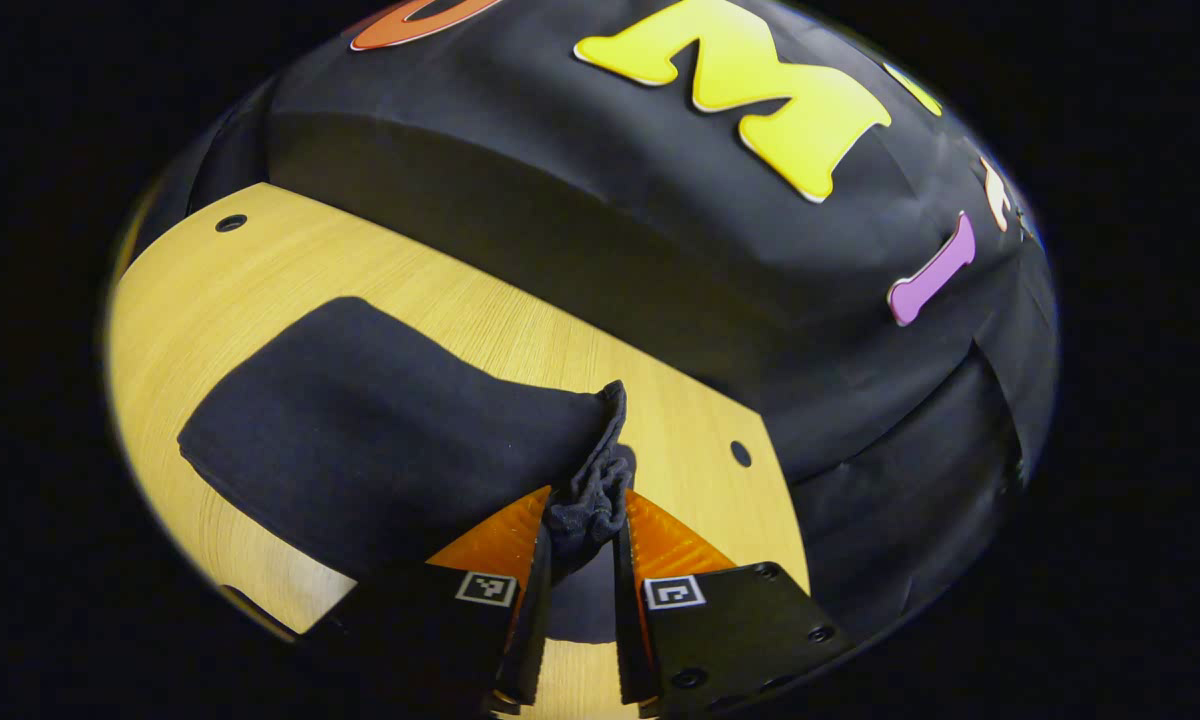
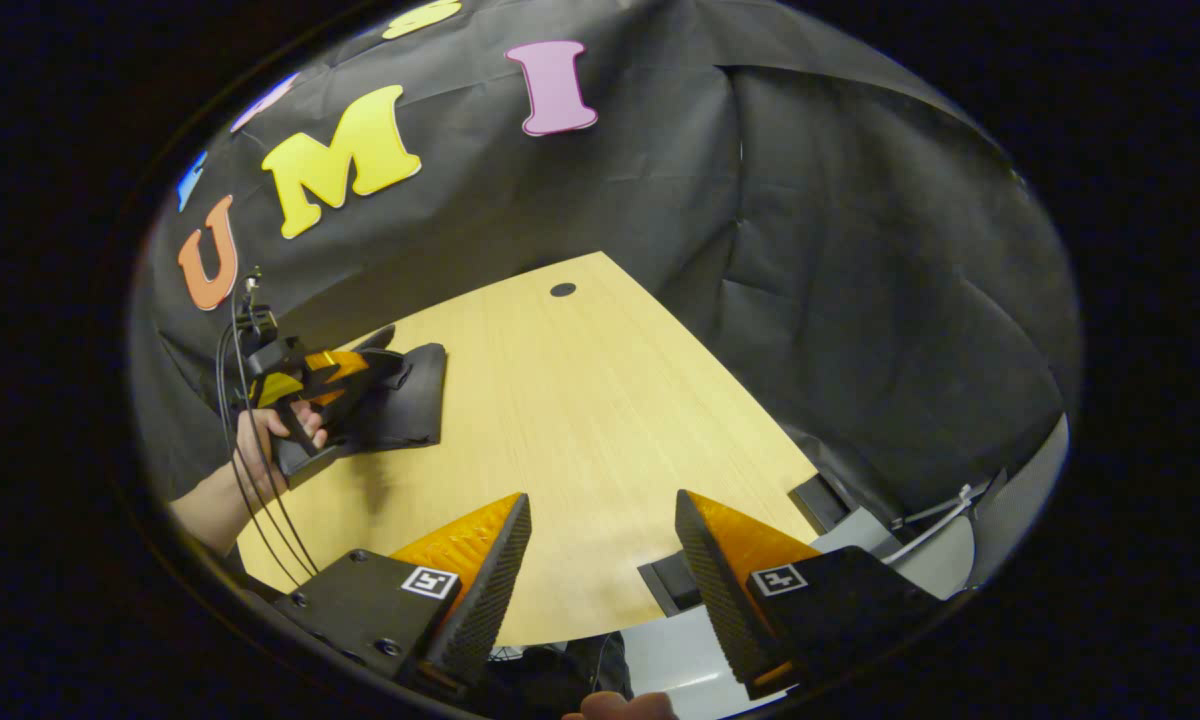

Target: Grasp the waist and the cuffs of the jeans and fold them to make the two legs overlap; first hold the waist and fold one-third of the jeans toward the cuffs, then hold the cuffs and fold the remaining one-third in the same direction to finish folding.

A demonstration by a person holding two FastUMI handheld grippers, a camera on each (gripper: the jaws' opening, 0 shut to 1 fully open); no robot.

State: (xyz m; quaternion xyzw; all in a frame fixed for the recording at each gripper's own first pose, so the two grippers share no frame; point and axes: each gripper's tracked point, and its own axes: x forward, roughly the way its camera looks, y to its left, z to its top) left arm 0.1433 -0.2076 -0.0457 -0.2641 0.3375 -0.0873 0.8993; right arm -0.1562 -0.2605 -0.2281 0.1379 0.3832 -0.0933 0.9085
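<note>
- While its fingers pinch a bunched edge, the left gripper holds the jeans, folded compact at ten o'clock on the table.
- The right gripper gapes empty (idle).
- Likely final fold; next, lay flat and release.

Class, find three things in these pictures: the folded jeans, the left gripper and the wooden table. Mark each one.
jeans [image 1: 360,430]: left gripper view, on the flat folded panel.
left gripper [image 1: 582,535]: left gripper view, midway between its fingertips, where the bunched denim is pinched.
table [image 2: 600,400]: right gripper view, on bare wood.
</note>
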